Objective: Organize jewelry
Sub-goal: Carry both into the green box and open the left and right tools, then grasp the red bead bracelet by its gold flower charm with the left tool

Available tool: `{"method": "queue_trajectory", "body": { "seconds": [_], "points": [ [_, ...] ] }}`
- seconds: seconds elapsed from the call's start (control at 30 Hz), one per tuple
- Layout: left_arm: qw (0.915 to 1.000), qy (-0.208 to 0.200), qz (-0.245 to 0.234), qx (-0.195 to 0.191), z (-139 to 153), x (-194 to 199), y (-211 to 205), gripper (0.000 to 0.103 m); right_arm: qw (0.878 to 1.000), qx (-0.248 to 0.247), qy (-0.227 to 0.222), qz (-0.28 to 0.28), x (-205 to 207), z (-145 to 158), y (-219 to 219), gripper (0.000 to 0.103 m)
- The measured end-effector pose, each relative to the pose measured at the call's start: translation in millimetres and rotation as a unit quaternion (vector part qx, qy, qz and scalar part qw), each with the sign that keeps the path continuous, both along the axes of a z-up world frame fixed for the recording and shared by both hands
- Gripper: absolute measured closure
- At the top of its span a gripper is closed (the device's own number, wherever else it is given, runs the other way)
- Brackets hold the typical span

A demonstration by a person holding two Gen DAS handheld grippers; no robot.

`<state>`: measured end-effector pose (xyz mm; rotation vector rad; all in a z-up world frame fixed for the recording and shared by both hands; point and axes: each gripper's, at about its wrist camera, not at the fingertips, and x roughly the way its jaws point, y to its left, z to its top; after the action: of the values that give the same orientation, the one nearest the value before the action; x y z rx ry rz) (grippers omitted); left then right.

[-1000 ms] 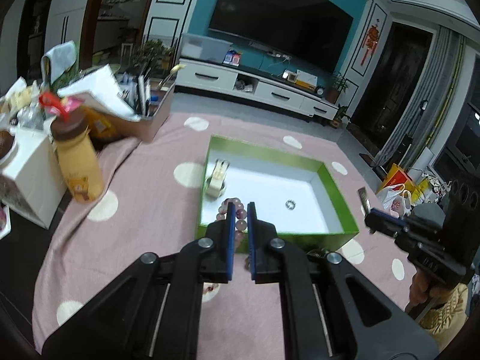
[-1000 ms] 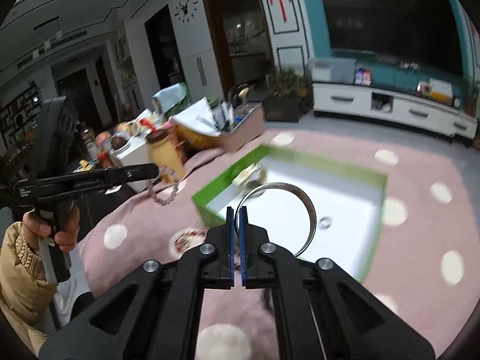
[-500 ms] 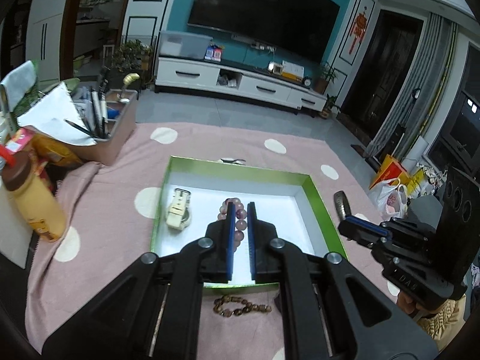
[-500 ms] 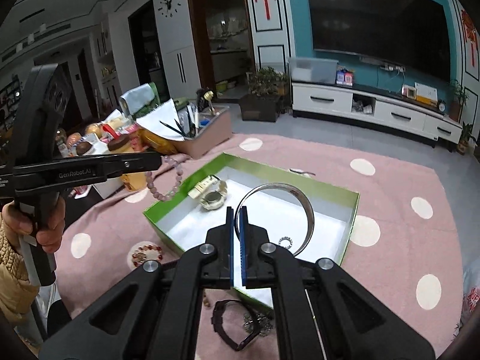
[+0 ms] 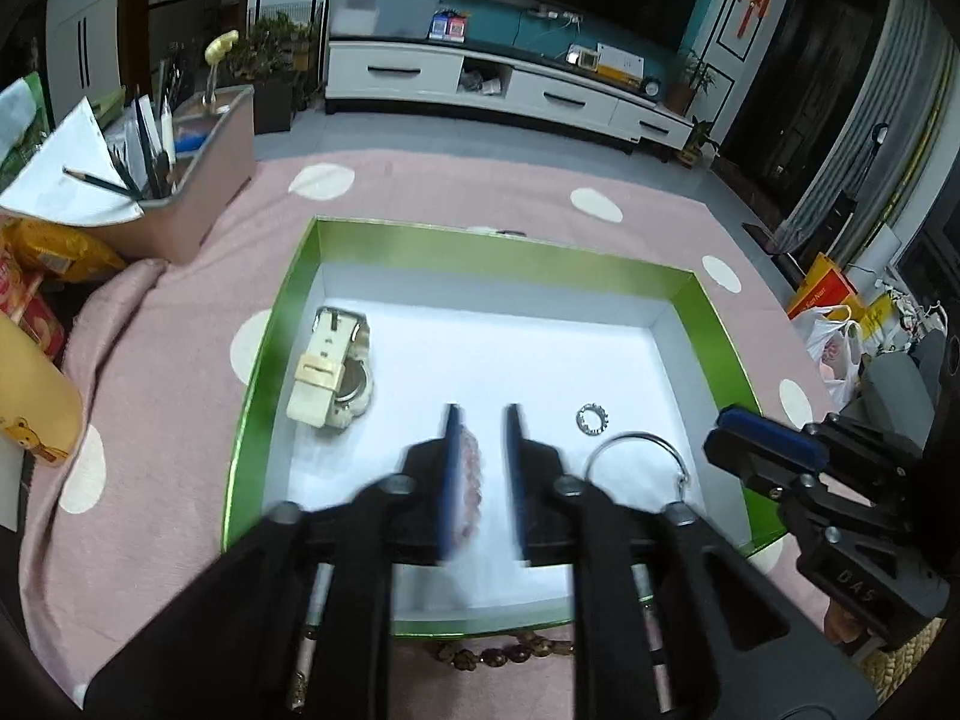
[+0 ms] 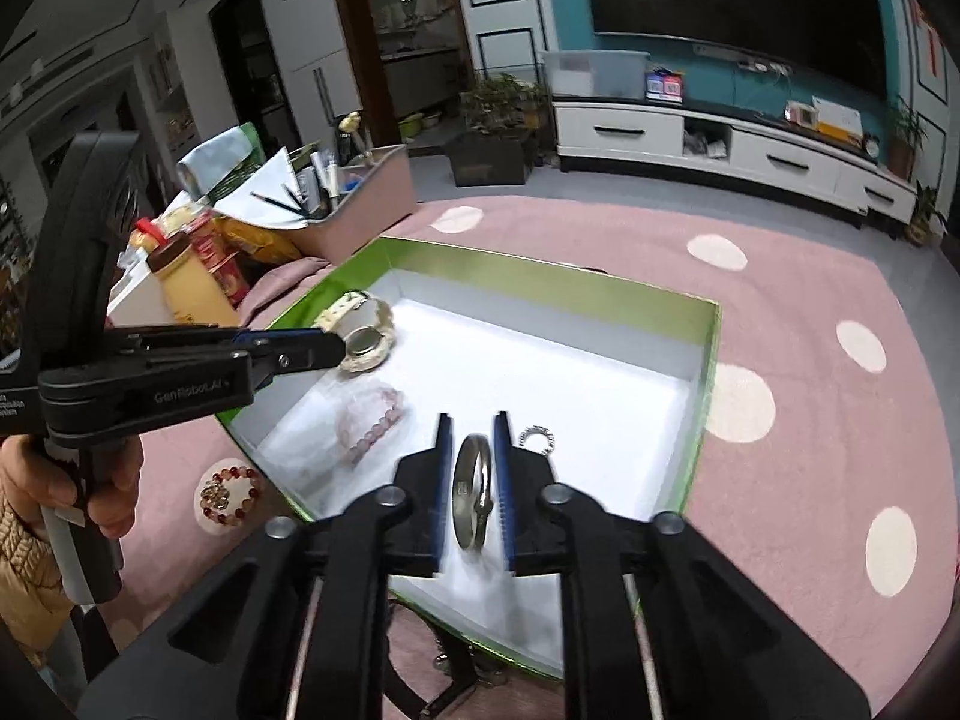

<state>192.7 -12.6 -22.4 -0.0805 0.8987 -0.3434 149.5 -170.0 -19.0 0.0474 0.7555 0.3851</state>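
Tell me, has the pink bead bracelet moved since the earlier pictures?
Yes. The pink bead bracelet dropped from the left gripper onto the floor of the green box.

pink bead bracelet (image 6: 373, 425), silver bangle (image 6: 473, 491), in green box (image 6: 709, 372)

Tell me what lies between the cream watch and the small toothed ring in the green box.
Only bare white floor of the box, seen best in right wrist view; the pink bracelet lies off that line.
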Motion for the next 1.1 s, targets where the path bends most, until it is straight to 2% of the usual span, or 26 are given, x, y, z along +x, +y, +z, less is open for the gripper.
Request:
{"method": "queue_trajectory", "body": {
  "seconds": [0.07,0.13,0.33,0.53,0.8,0.97,1.1],
  "points": [
    [1.0,-0.004,0.008,0.002,1,-1,5,0.073,1.0,0.007,-0.001,-0.009,-2,1,-7,0.082],
    [0.9999,-0.008,0.015,-0.003,4,-5,11,0.061,1.0,0.016,-0.004,-0.018,-7,3,-14,0.076],
    [0.9986,-0.035,0.039,-0.005,20,-30,40,0.045,0.999,0.032,-0.013,-0.041,-34,8,-33,0.073],
    [0.9958,-0.045,0.081,0.002,25,-60,81,0.043,0.998,0.044,-0.012,-0.051,-63,7,-42,0.073],
    [0.9914,-0.021,0.129,-0.007,8,-99,129,0.043,0.997,0.054,-0.006,-0.052,-89,3,-41,0.073],
    [0.9896,-0.002,0.143,-0.019,-7,-120,143,0.043,0.998,0.052,-0.002,-0.044,-102,1,-34,0.073],
    [0.99,0.0,0.141,-0.009,-14,-134,141,0.043,0.998,0.05,0.004,-0.036,-112,-2,-27,0.073]
  ]
}}
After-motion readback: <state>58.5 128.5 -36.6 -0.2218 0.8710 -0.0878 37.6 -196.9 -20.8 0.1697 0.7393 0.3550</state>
